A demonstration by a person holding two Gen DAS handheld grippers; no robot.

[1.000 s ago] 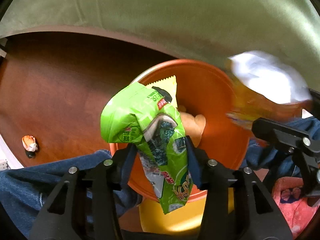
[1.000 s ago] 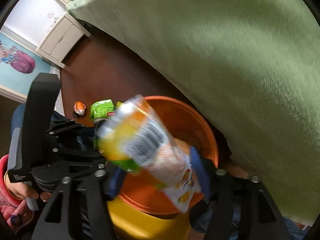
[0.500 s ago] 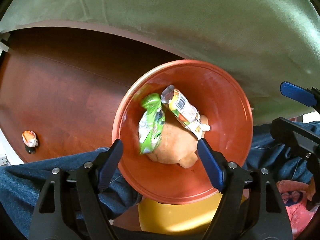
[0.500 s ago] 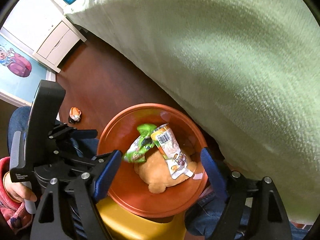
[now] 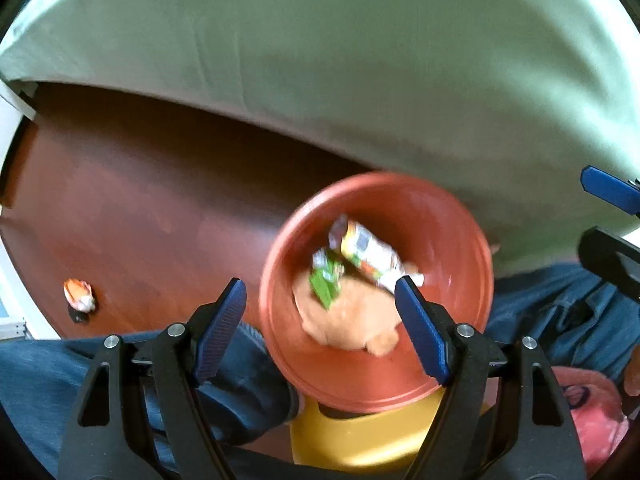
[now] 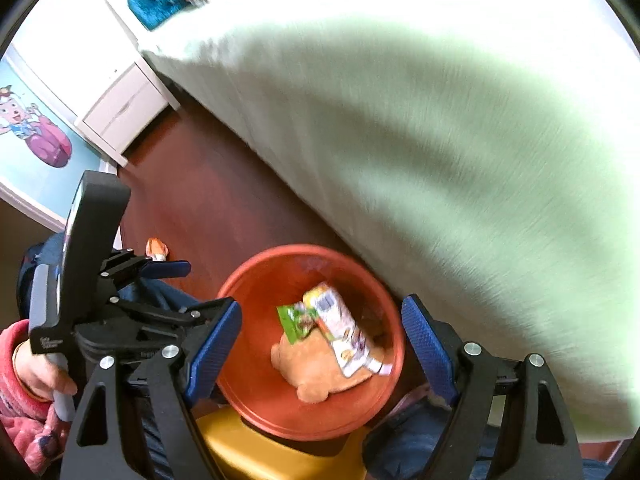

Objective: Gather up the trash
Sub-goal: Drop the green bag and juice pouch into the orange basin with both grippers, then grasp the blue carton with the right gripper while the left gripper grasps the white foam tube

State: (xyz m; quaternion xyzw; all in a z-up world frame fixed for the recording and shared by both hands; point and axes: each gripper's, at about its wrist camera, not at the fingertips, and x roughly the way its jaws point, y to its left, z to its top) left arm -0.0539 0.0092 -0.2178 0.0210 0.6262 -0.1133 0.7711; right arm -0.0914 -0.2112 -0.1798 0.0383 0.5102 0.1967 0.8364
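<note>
An orange bin (image 5: 460, 320) (image 6: 384, 392) stands on the floor beside the bed. Inside lie a green snack wrapper (image 5: 326, 280) (image 6: 296, 320), an orange-and-white wrapper (image 5: 370, 256) (image 6: 344, 336) and a tan lump (image 5: 352, 324) (image 6: 316, 364). My left gripper (image 5: 322, 324) is open and empty above the bin; it also shows in the right wrist view (image 6: 176, 280). My right gripper (image 6: 322, 352) is open and empty above the bin. A small orange piece of trash (image 5: 79, 295) (image 6: 157, 249) lies on the floor to the left.
A green-covered bed (image 5: 360, 60) (image 6: 440, 140) fills the far side. The dark red wooden floor (image 5: 140, 220) runs left of the bin. A yellow stool (image 5: 360, 436) sits under the bin. A white cabinet (image 6: 124, 112) stands far left. The person's jeans (image 5: 40, 380) are close below.
Both grippers opened and dropped their wrappers into the bin. Both have since lifted away, so the bin looks smaller and lower in each view.
</note>
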